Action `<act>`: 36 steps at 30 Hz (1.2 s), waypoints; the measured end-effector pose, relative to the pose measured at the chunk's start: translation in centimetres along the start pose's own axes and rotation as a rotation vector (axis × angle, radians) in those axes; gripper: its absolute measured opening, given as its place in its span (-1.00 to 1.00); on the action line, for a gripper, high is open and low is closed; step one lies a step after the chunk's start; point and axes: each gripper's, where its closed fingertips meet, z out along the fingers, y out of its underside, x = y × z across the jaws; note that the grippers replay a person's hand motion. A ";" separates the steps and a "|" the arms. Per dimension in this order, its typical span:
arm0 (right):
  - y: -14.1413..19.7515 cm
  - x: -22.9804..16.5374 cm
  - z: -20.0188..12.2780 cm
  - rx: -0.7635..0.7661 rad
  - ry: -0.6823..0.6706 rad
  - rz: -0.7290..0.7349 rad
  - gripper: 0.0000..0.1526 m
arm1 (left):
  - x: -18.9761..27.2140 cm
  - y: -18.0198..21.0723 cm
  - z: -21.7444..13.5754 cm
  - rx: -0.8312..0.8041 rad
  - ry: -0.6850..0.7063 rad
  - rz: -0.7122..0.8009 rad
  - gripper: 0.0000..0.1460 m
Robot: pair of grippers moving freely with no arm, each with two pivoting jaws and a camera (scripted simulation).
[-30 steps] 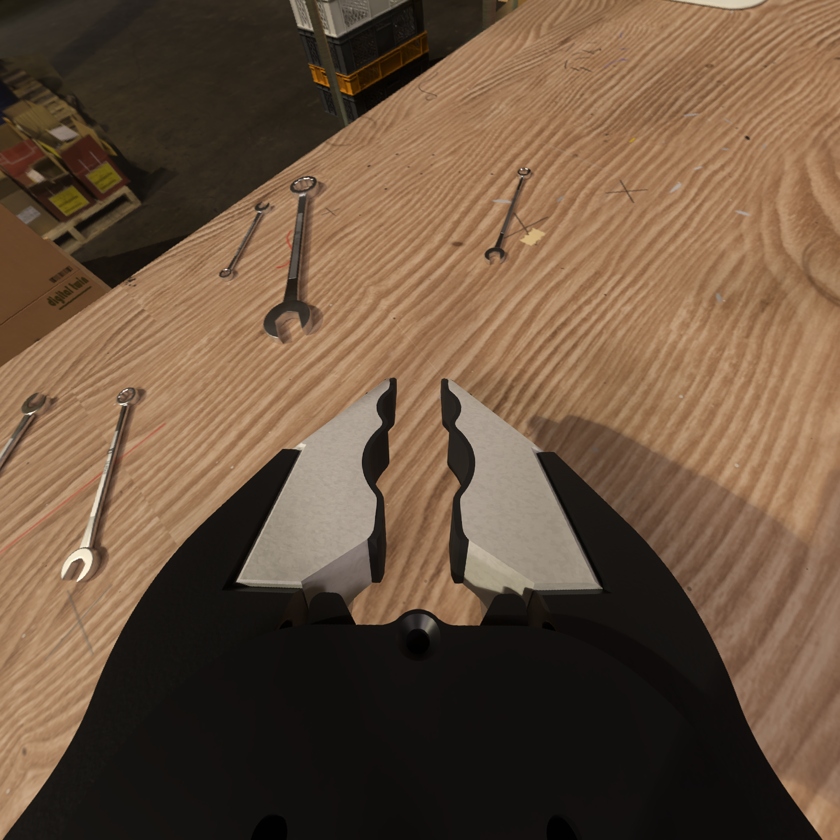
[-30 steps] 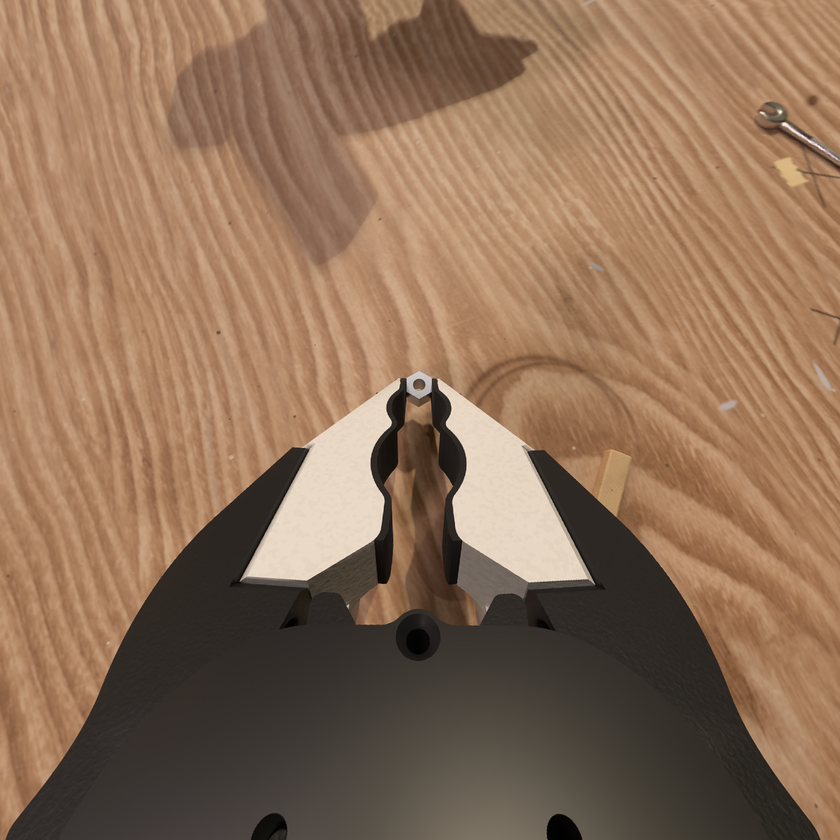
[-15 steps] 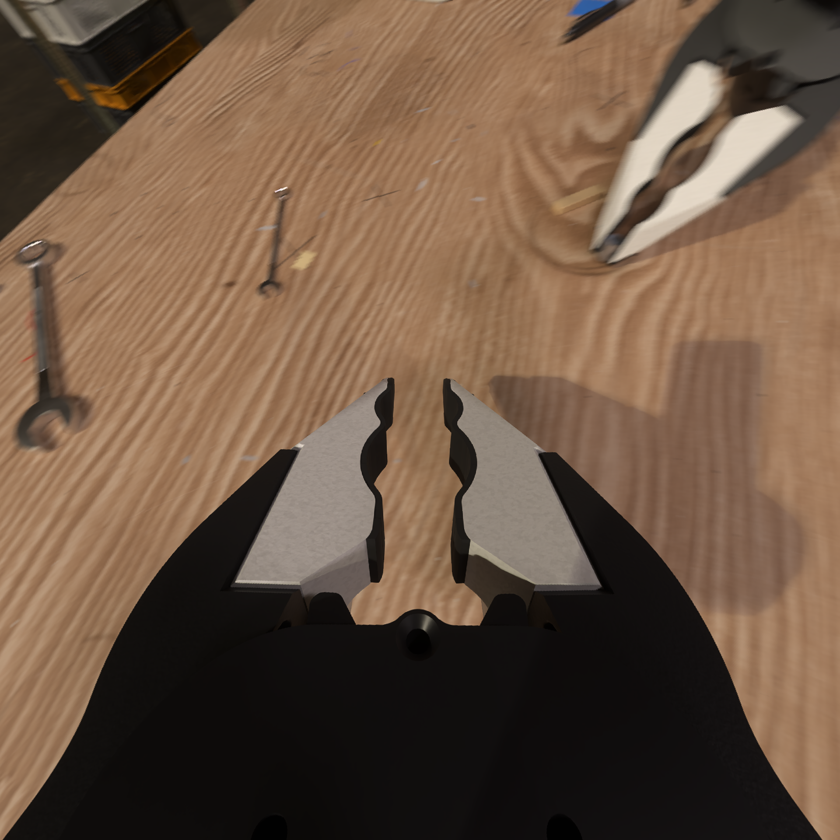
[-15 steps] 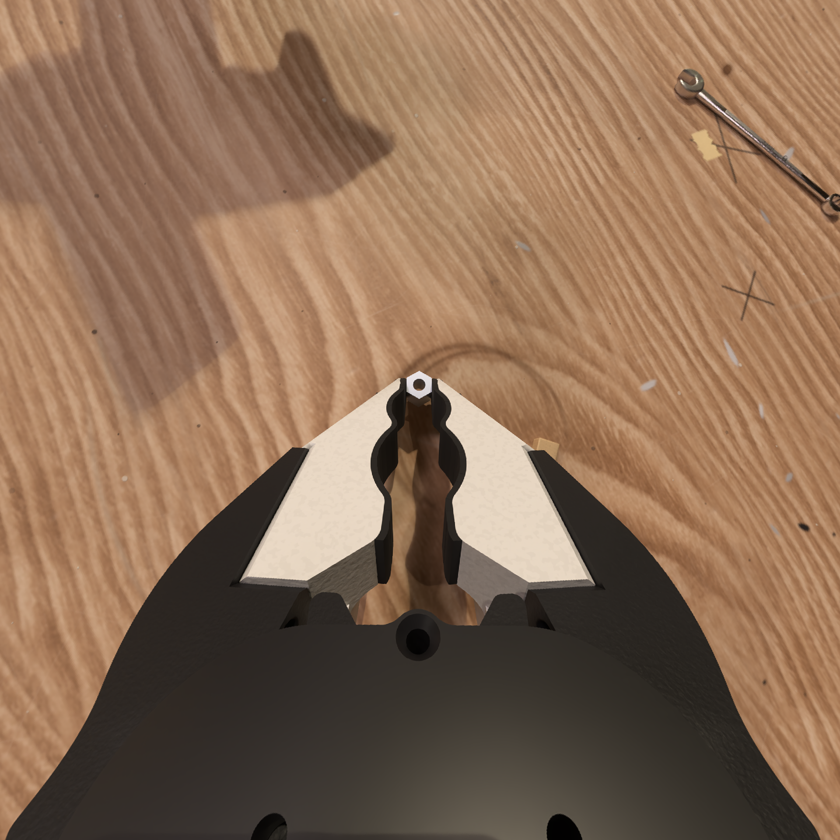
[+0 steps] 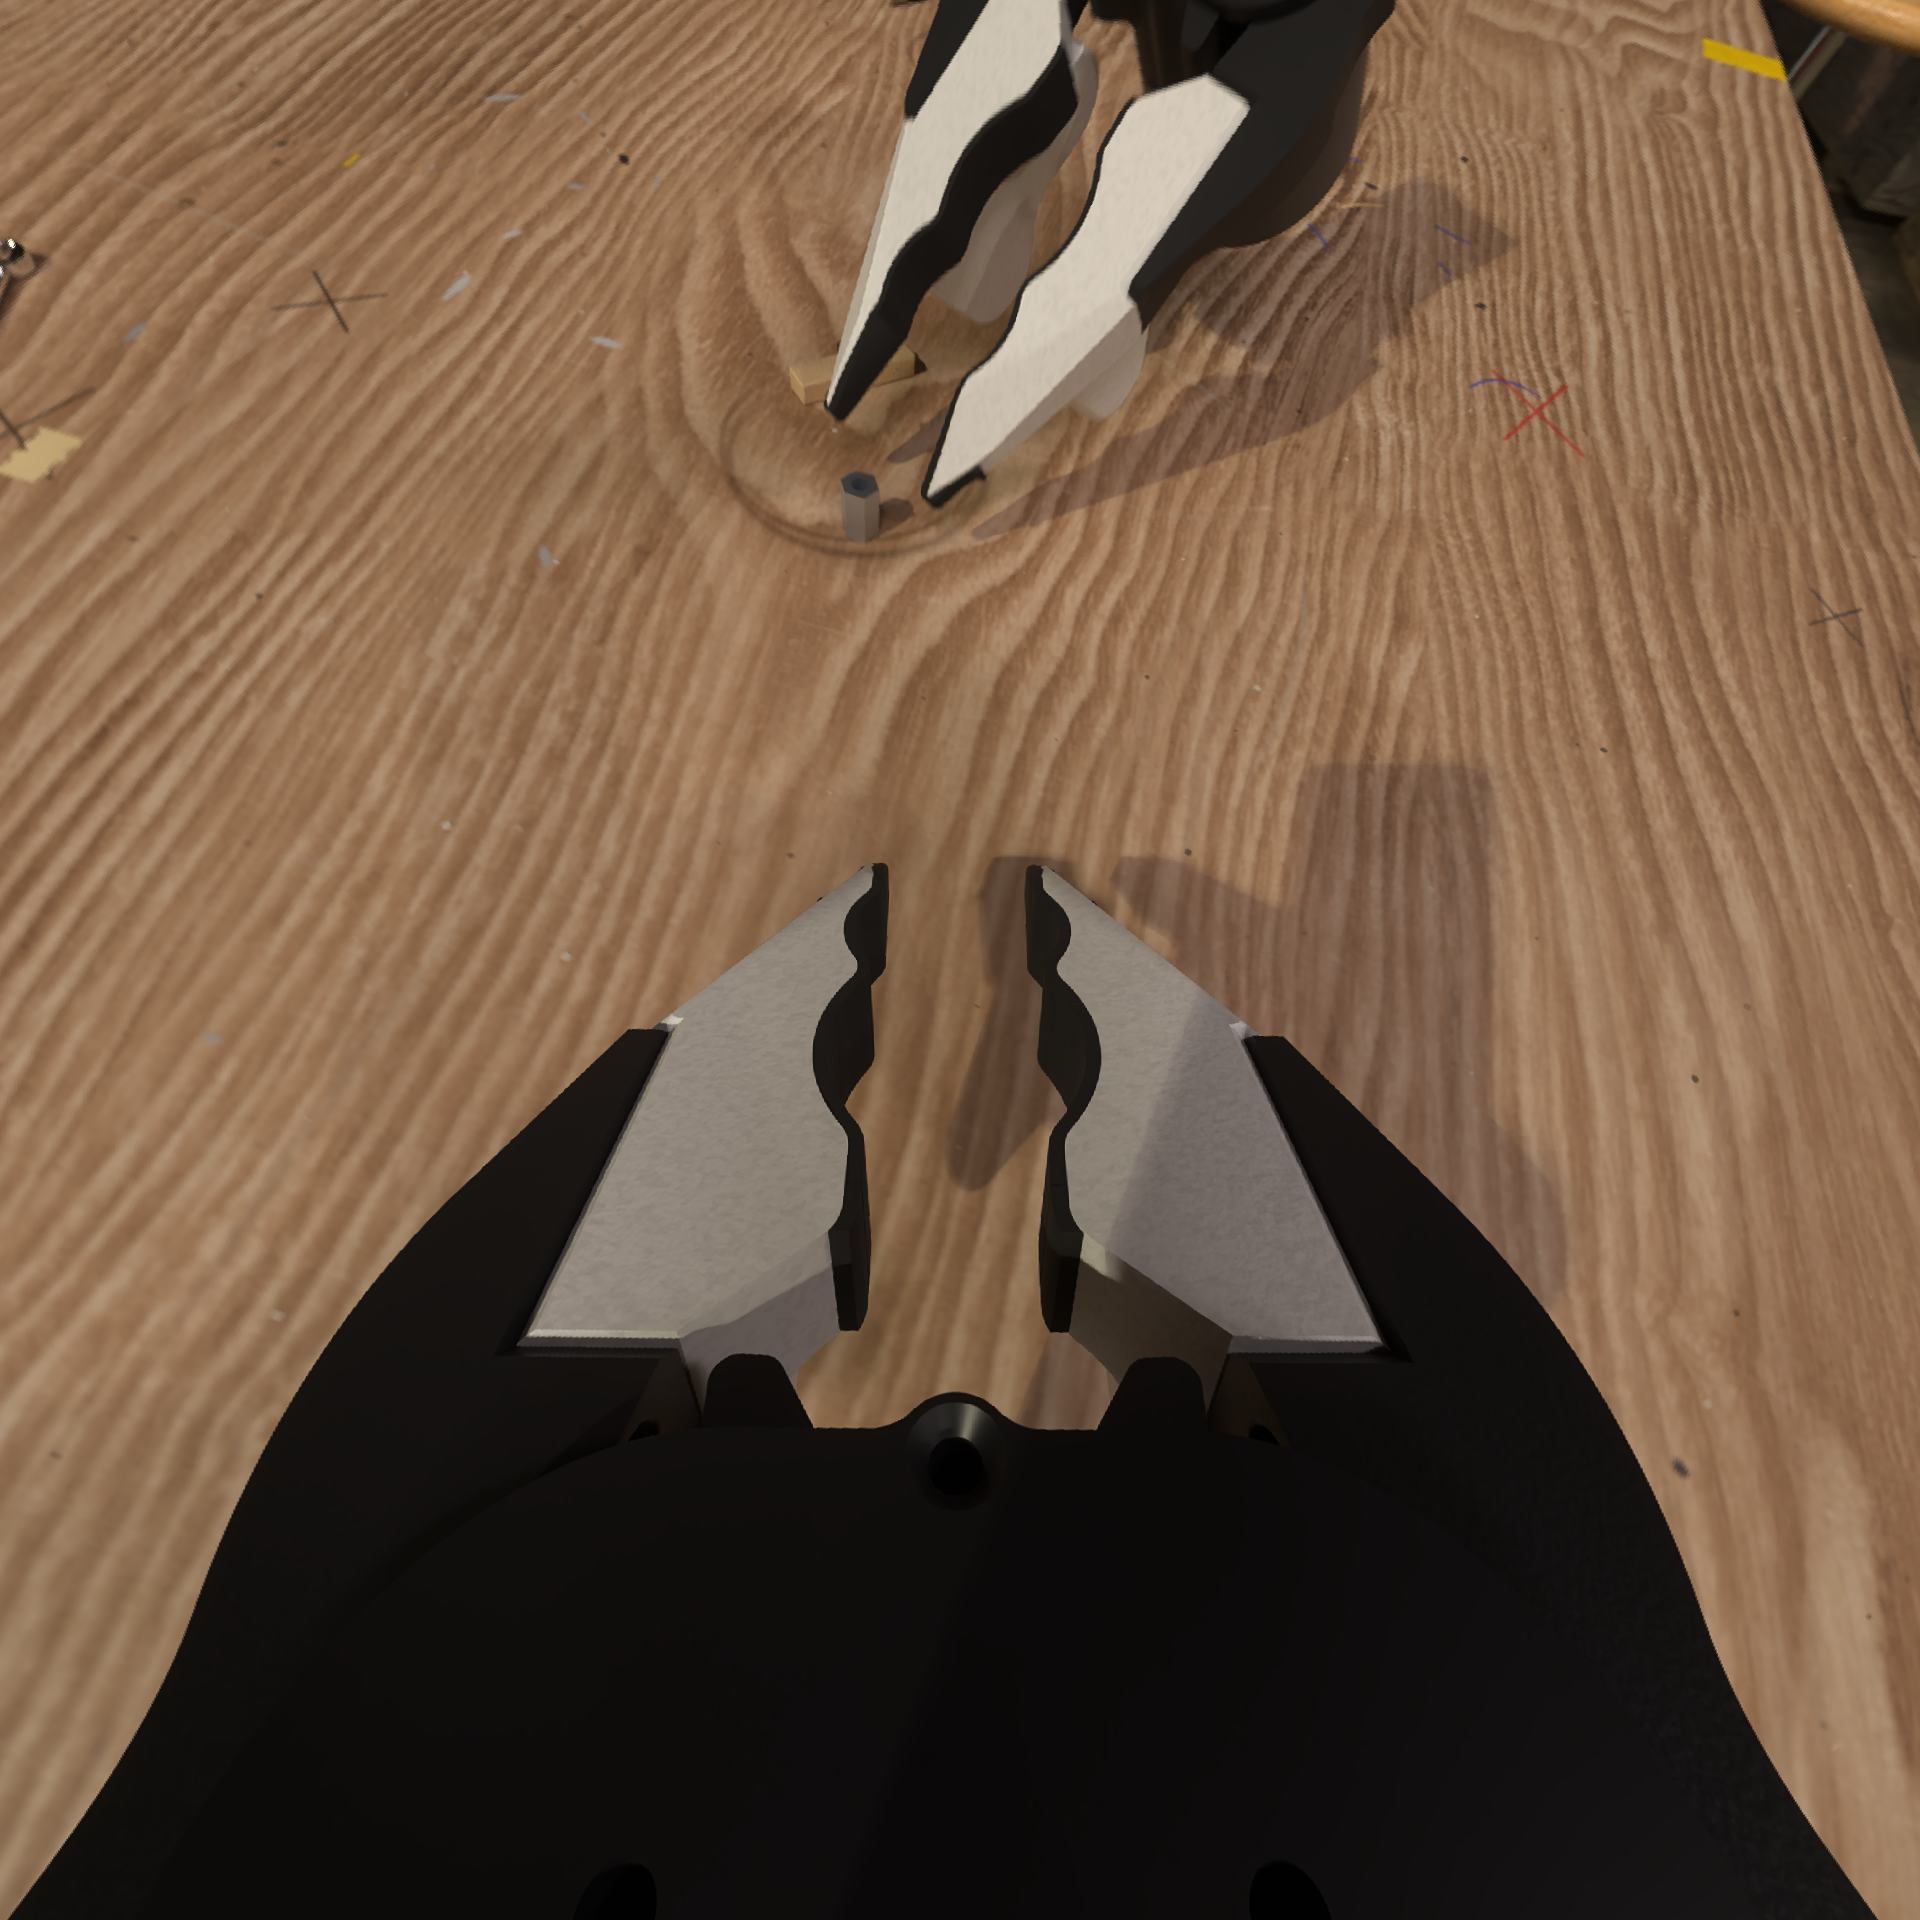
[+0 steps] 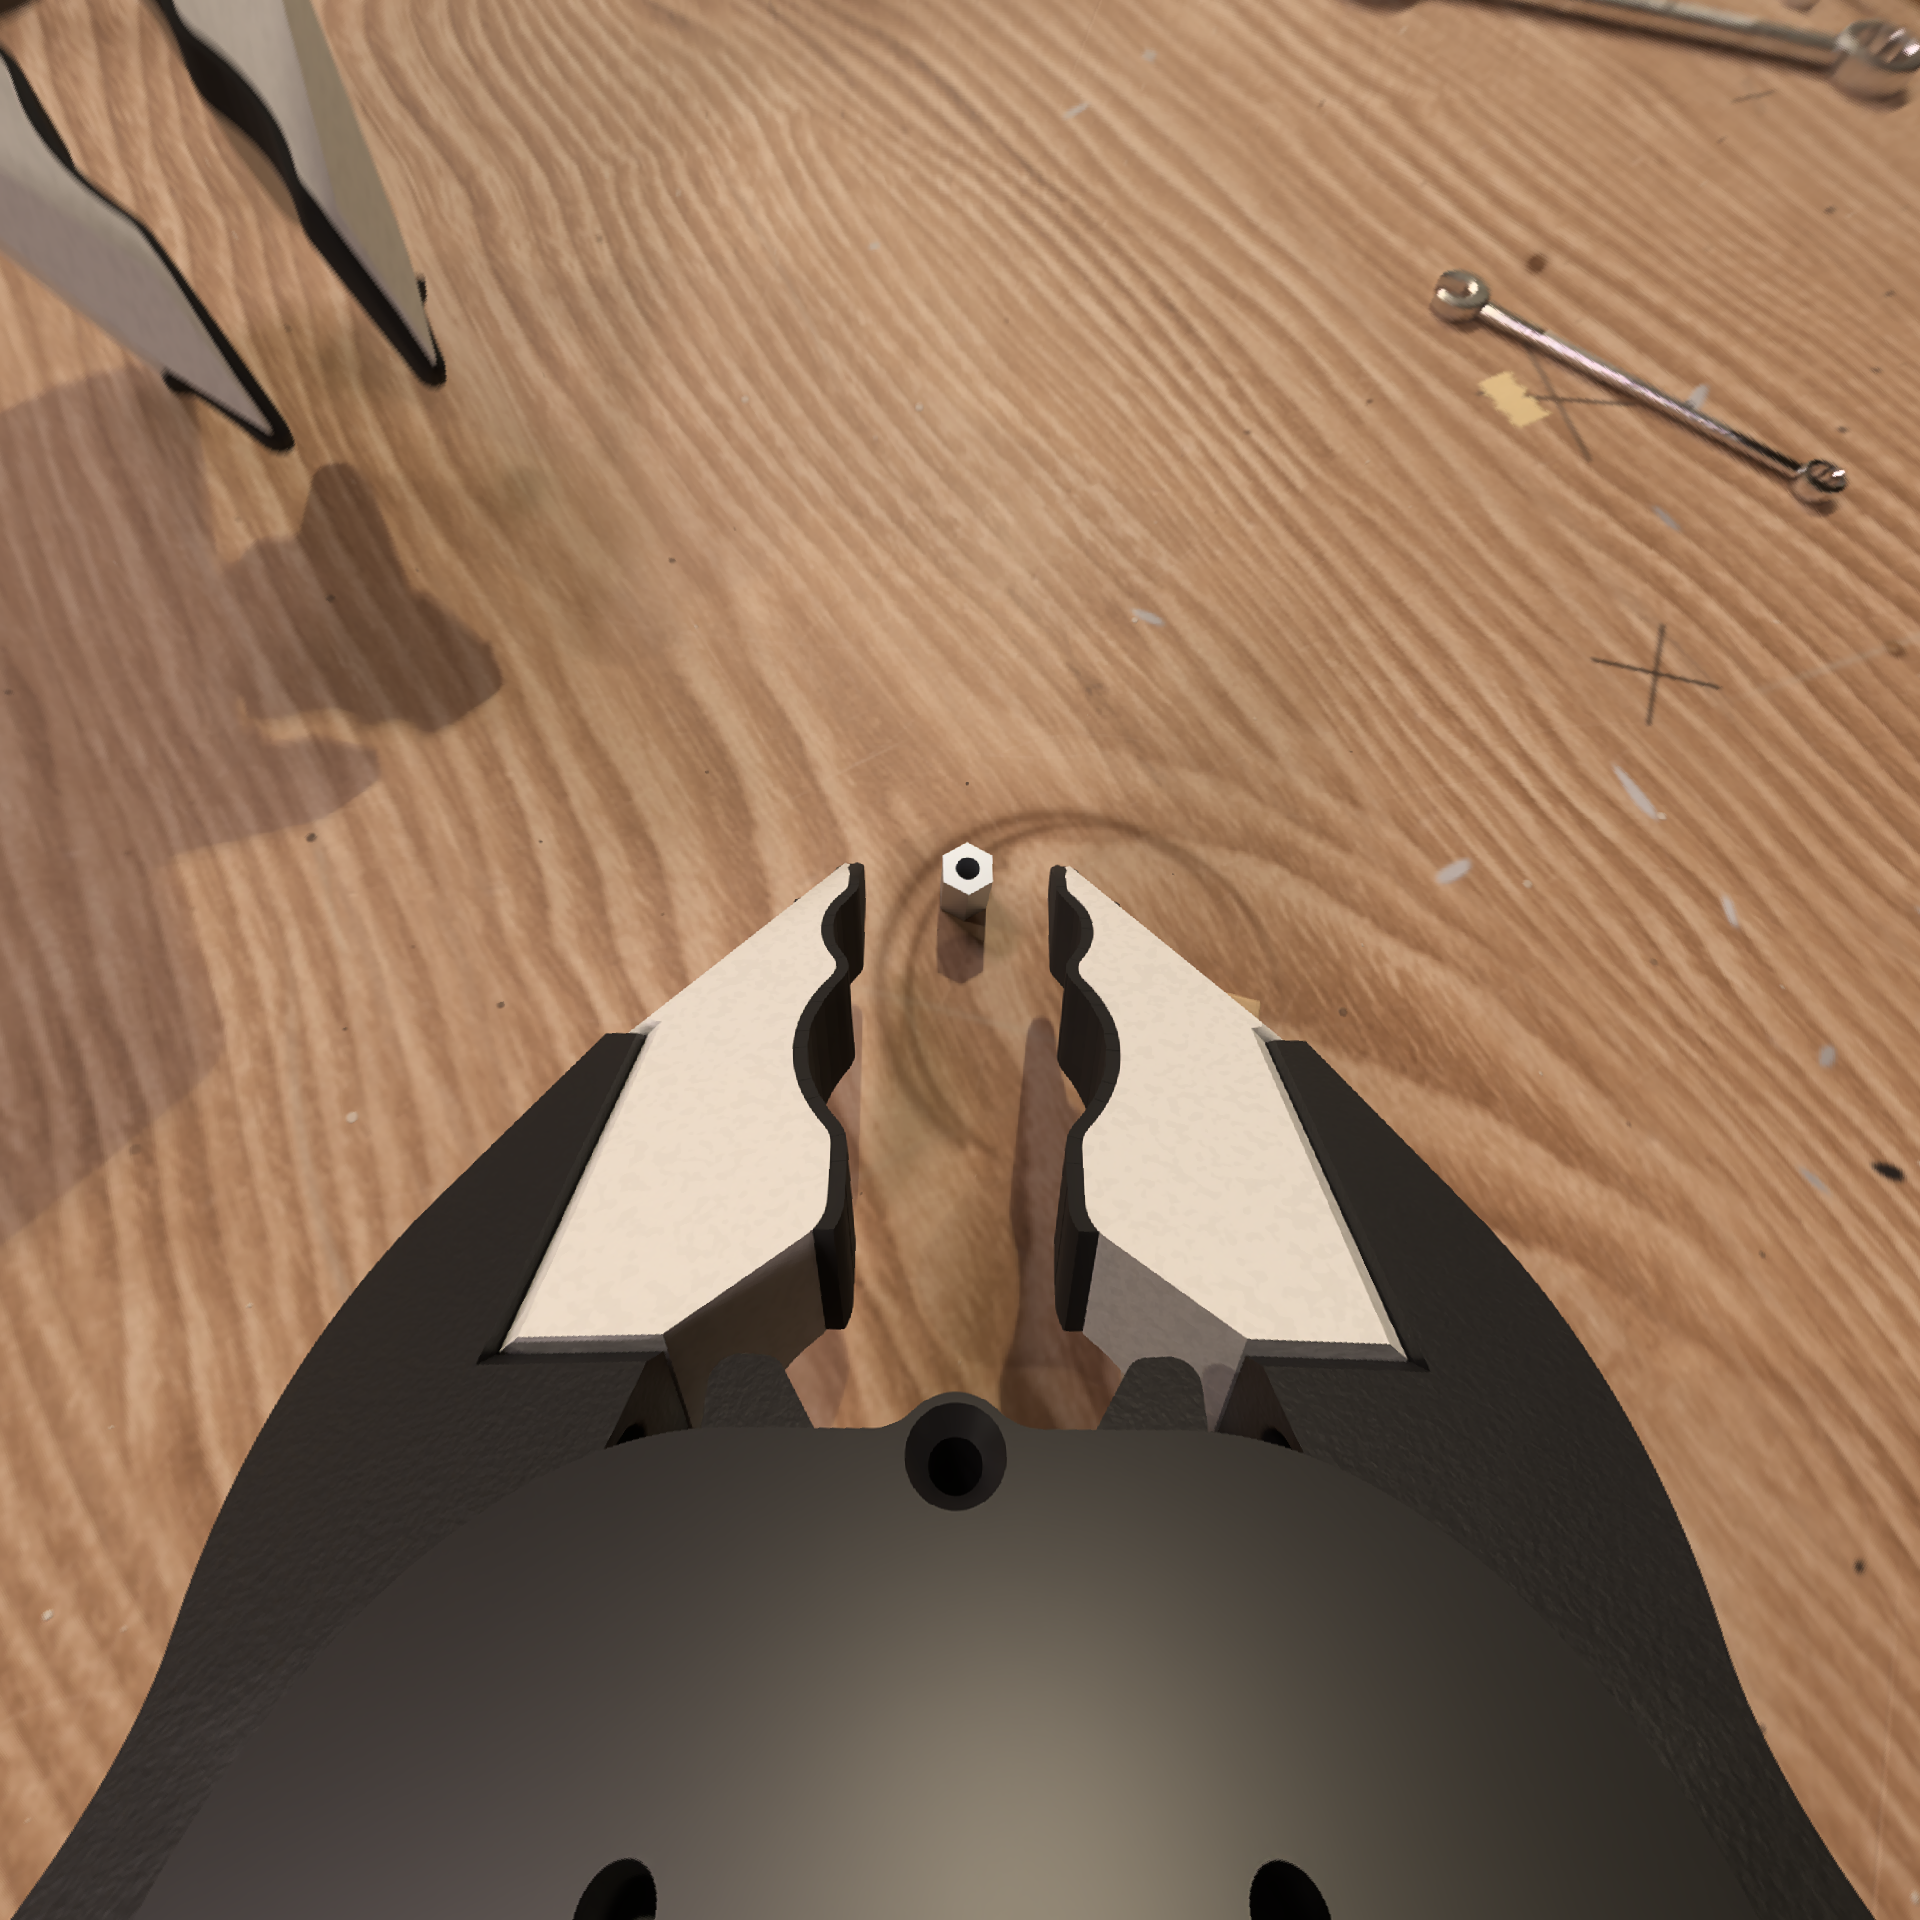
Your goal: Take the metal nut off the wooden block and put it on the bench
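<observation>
1. The nut (image 6: 966, 881) is a tall little hexagonal piece of bright metal with a dark hole down its middle. It stands upright on the bench (image 6: 727, 520), inside a dark ring in the wood grain.
2. My right gripper (image 6: 954, 871) is spread wide and empty. The nut shows in the gap between the two tips and touches neither finger.
3. My left gripper (image 5: 956, 871) is part open, holds nothing, and hangs over bare bench well away from the nut.
4. The wooden block (image 5: 854, 376) is the small pale piece just behind the right gripper's far finger in the left wrist view. The nut stands apart from it, so I judge the task to be about done.
5. I expect the nut to be light, hard and smooth. It should slip easily under a poor pinch, and being tall and narrow it should tip at a slight knock.
6. If I had to take it again, I would close on two opposite flat faces around mid-height, fingers coming in level.
7. A small spanner (image 6: 1636, 390) lies well off to the right.
</observation>
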 end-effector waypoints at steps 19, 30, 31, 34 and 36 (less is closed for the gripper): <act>-0.4 4.3 -7.2 0.406 0.141 0.307 -0.73 | -7.4 -1.7 -4.8 0.292 -0.319 -0.081 -0.70; -0.6 6.2 -8.0 0.492 0.185 0.320 -0.73 | -6.5 -1.9 -6.0 0.305 -0.285 -0.142 -0.70; -0.6 6.3 -7.9 0.485 0.199 0.308 -0.73 | -6.2 -1.9 -6.1 0.295 -0.282 -0.138 -0.70; -0.7 6.0 -7.6 0.477 0.190 0.291 -0.74 | -5.4 -2.2 -6.4 0.263 -0.278 -0.137 -0.70; -0.8 5.7 -7.4 0.463 0.206 0.263 -0.75 | -4.7 -2.6 -6.5 0.253 -0.274 -0.140 -0.70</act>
